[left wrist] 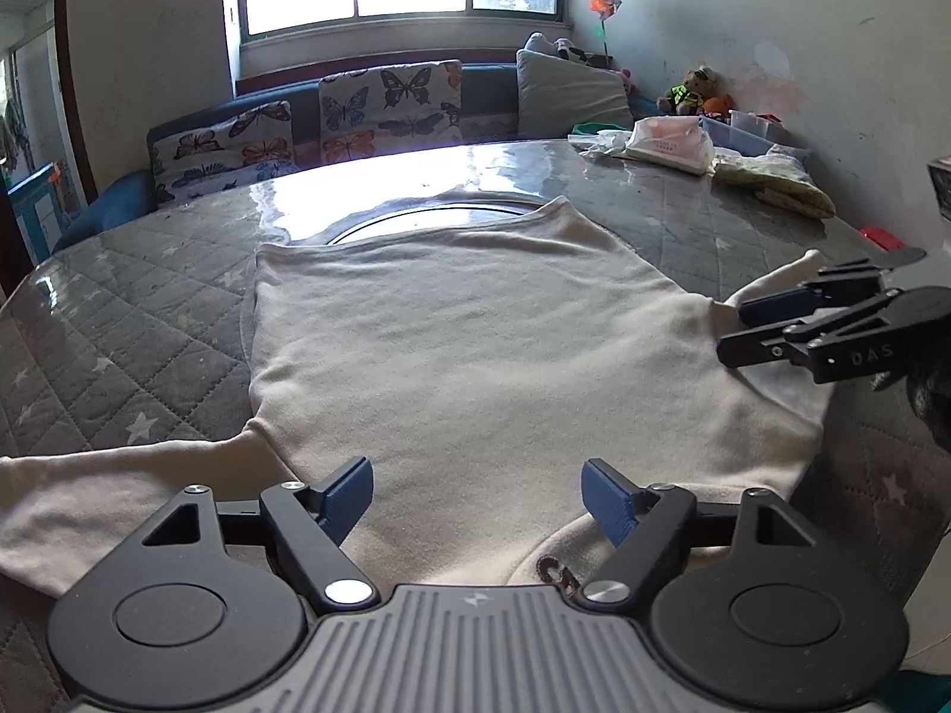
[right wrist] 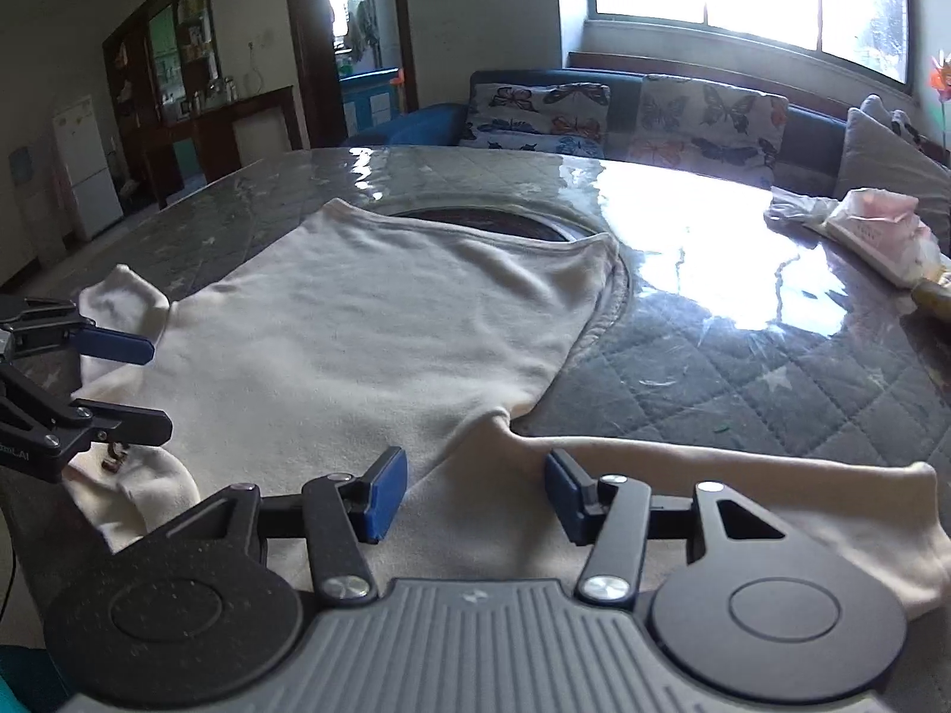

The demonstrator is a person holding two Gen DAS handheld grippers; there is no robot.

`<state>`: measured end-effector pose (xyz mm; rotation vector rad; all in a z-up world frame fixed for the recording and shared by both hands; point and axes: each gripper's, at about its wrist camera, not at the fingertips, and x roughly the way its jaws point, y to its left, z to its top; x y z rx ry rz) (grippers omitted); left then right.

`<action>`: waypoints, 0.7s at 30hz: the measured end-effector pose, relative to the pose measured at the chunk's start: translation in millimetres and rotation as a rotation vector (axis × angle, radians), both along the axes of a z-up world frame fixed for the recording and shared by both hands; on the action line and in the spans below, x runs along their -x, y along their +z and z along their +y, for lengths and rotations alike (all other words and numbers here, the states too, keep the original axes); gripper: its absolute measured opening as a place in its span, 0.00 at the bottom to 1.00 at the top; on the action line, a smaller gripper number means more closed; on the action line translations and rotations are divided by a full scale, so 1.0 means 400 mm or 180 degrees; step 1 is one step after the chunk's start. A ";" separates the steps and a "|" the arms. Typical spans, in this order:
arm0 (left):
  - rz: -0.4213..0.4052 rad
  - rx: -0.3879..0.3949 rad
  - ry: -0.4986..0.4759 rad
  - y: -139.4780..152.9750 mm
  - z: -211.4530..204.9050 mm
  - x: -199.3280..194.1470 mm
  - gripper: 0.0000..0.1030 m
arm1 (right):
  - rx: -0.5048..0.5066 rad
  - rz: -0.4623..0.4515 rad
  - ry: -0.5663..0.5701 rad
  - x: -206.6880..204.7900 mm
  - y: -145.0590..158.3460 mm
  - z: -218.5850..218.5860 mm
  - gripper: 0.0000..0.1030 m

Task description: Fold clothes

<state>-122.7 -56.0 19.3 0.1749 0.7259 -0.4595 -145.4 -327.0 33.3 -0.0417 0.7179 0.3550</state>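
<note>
A cream shirt (left wrist: 475, 344) is seen spread flat across the quilted table (left wrist: 119, 297), filling the centre of both frames, with sleeves still stretched out to the sides; no fold appears to have been made, so nearly all of the task is judged to remain. The left gripper (left wrist: 477, 496) is held low over the near edge at the lower centre, jaws apart and empty. The right gripper (right wrist: 475, 490) is posed likewise over a sleeve, jaws apart, nothing clamped.
</note>
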 end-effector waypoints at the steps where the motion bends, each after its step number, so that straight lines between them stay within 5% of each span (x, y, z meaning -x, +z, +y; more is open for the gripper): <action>1: 0.0027 0.0020 0.0011 0.002 -0.003 -0.004 0.79 | -0.0008 -0.0015 -0.0010 0.007 0.004 -0.002 0.52; 13: 0.0292 0.0084 0.0203 -0.005 -0.050 -0.028 0.90 | -0.0015 -0.0093 -0.0507 0.056 -0.021 -0.073 0.70; 21: 0.0385 0.0032 0.0276 -0.016 -0.067 -0.031 1.00 | 0.0092 -0.0167 -0.0479 0.060 -0.037 -0.057 0.87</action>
